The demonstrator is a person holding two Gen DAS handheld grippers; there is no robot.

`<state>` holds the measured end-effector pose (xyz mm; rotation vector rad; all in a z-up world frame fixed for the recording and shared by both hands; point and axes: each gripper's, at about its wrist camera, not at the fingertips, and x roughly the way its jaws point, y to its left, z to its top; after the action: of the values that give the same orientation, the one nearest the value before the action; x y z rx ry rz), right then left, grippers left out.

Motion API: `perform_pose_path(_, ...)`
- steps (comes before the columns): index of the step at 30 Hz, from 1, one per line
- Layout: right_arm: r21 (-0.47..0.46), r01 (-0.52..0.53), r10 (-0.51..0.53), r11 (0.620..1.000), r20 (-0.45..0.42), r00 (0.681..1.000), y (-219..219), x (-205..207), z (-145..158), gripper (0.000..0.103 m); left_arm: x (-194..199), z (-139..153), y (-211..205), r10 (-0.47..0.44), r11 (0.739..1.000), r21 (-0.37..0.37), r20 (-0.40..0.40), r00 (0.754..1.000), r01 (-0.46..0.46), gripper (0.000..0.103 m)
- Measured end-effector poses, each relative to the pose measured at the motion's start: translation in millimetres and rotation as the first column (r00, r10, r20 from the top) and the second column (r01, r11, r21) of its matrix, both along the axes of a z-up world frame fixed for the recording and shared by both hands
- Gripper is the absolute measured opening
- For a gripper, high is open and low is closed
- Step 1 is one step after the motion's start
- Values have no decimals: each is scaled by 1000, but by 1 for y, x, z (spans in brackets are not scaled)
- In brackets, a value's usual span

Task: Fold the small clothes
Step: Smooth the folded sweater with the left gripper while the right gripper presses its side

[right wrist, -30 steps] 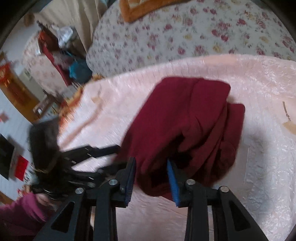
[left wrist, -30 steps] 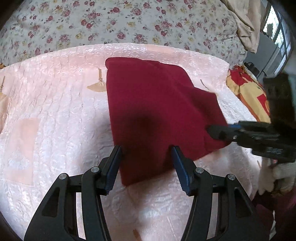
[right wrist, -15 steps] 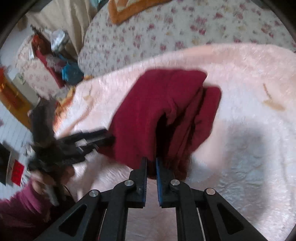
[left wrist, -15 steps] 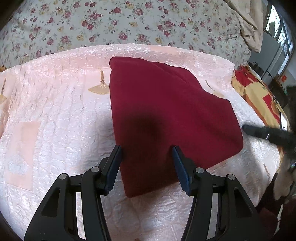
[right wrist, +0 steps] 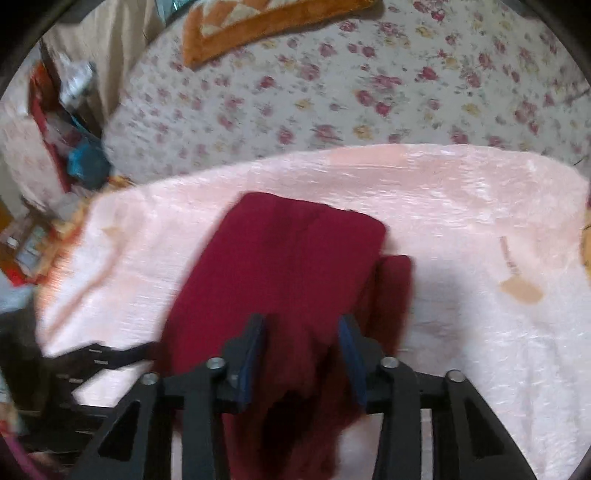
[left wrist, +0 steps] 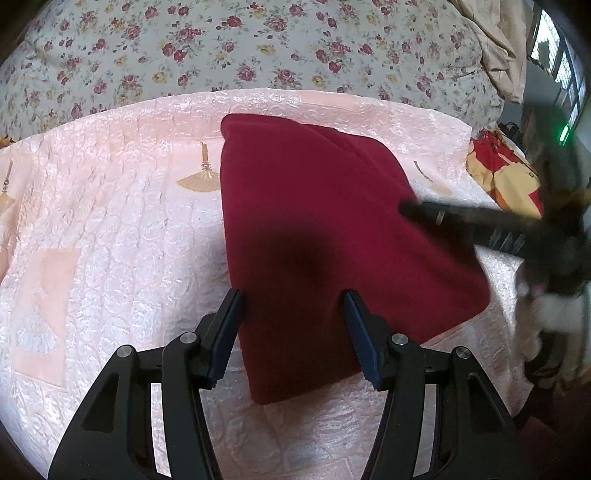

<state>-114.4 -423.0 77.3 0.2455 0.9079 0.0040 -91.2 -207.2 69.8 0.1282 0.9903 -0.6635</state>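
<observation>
While the folded dark-red garment (left wrist: 325,236) is lying flat on the pink quilted blanket (left wrist: 110,229), the left tool (left wrist: 291,332) is being held just above its near corner, fingers spread wide apart and gripping nothing; the blue-lined fingertips (left wrist: 229,325) are being shown on either side of the cloth's near end, and contact with it cannot be judged. Seen from the right wrist, the right tool (right wrist: 301,354) is likewise being held released, its fingers (right wrist: 351,354) parted over the garment's (right wrist: 288,266) near edge, where looser folds are being seen bunched below and between them; a narrower flap is being shown protruding along the cloth's right side. In the left wrist view, the right tool (left wrist: 439,216) is being seen as a blurred dark bar reaching over the garment's right edge, with a white-gloved hand (left wrist: 554,317) behind it. At the lower left of the right wrist view, the left tool (right wrist: 110,356) is being seen, blurred, beside the cloth. Farther off, gold fan motifs (left wrist: 201,181) are being displayed on the blanket to the garment's left. Beyond the blanket, a floral bedspread (left wrist: 258,48) is being shown, with an orange-bordered mat (right wrist: 266,22) lying on it.
</observation>
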Motion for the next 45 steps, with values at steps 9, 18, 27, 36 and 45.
perform_pose_path(9, 20, -6, 6, 1000, -12, 1000, -11, -12, -22, 37, 16, 4, 7, 17, 997, -76, -53, 998, -21, 57)
perform_pose_path(18, 255, 44, -55, 966, 36, 998, -42, -13, -25, 61, 63, -1, 11, 24, 962, -261, -206, 978, -79, 72)
perform_pose_path(27, 386, 33, -52, 922, 38, 998, -60, 10, -46, 79, 89, -37, -4, -11, 959, -269, -349, 937, -89, 85)
perform_pose_path(36, 340, -46, 37, 939, 31, 999, -42, 34, -48, 75, 87, -34, -19, -41, 969, -245, -303, 952, -36, 84)
perform_pose_path(45, 358, -72, 48, 931, 75, 996, -24, 15, -16, 53, 59, -2, 12, -48, 963, -267, -266, 963, -25, 68)
